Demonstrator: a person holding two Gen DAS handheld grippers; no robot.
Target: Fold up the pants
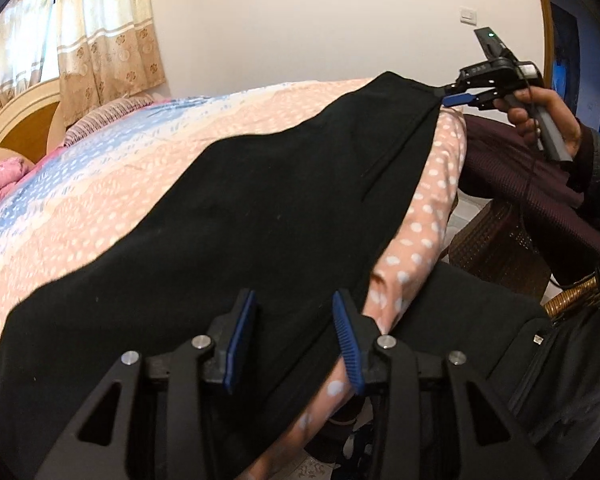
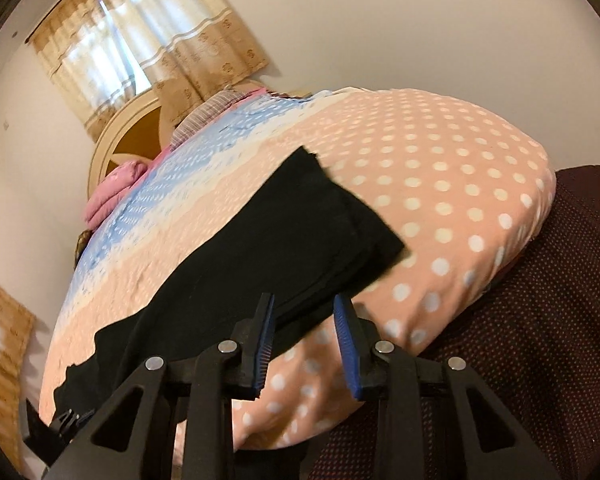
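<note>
Left wrist view: black pants (image 1: 240,208) cover the bedspread (image 1: 100,200), lower end cut off.

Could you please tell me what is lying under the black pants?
The black pants lie on the polka-dot bedspread, peach with blue bands. Whatever the bedspread carries directly beneath the fabric is covered.

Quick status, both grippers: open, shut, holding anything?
Left gripper: open, jaws apart over the black pants, gripping nothing.
Right gripper: open at the pants' edge near the bed side, gripping nothing.
</note>
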